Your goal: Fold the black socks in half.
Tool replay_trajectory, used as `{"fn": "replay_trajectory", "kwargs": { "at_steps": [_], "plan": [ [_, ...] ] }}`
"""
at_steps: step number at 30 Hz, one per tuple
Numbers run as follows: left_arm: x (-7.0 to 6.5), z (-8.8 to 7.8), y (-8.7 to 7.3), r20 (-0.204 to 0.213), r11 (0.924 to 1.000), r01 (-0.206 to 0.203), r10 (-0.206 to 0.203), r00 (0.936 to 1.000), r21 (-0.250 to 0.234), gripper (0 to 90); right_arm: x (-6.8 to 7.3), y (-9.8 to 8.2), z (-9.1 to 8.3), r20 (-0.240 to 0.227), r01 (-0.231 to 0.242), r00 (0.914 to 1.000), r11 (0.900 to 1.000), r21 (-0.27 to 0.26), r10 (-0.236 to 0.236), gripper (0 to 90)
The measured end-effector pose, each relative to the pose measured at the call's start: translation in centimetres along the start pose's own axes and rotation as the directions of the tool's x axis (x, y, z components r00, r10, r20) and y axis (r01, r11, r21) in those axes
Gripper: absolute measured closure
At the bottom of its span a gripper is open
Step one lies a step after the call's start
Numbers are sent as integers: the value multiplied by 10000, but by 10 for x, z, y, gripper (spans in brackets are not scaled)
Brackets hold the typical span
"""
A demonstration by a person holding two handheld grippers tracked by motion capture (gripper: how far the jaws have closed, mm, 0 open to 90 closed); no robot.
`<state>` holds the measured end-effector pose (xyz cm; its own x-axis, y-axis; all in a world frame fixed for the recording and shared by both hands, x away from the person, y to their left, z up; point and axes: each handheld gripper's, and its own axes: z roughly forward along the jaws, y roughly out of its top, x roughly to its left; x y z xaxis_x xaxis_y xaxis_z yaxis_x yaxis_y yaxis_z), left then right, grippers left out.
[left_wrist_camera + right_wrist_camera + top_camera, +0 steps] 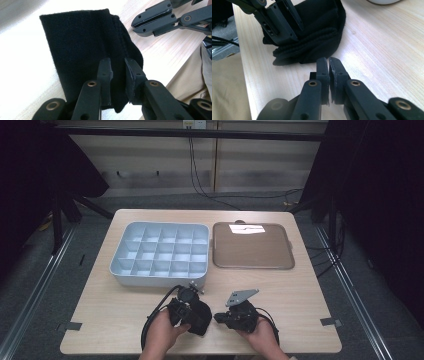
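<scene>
L gripper (117,66) jaws narrow, pinching black cloth (82,47) fold, R gripper (328,62) jaws closed, empty, beside cloth

on a light wooden table (300,310), toward the far side, a pale grey compartment tray (159,253) with rows of small square cells, all bare. just beside it to the right, nearly touching, a flat brown serving tray (252,246) with rounded corners, bright glare near its far edge. beyond the table, grey floor (165,202) with black cables (210,192) trailing down from the wall. along both sides, metal rails (35,290). bits of grey tape (330,322) at the near table edges.
</scene>
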<state>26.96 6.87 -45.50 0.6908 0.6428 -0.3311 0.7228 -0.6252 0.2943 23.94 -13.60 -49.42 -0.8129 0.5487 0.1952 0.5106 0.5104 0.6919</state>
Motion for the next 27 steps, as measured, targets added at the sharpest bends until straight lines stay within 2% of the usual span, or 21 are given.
{"fn": "replay_trajectory", "kwargs": {
  "at_steps": [4,7,9,13,17,27],
  "plan": [
    [-1,0,-1,-24,10000,-26,25,10000,-72,750,-1,0,-2,59,-19,10000,10000,-29,19,858],
    [-2,0,-2,67,10000,8,-7,10000,-80,701,-2,-1,-3,134,-17,9999,10000,-21,18,858],
    [0,-1,-1,48,9999,112,-112,9999,-24,745,-3,-1,-2,120,-29,9999,10000,-4,29,857],
    [4,-1,-1,422,9996,283,-282,9987,-36,745,-2,-1,-2,147,-40,9999,10000,58,39,857],
    [4,-3,0,545,9998,161,-168,9984,131,722,-2,-1,-1,113,-47,9999,9999,89,46,857],
    [1,-12,4,356,9997,95,-103,9993,206,709,-2,-1,-1,94,-51,9999,9999,89,51,857]
  ]
}}
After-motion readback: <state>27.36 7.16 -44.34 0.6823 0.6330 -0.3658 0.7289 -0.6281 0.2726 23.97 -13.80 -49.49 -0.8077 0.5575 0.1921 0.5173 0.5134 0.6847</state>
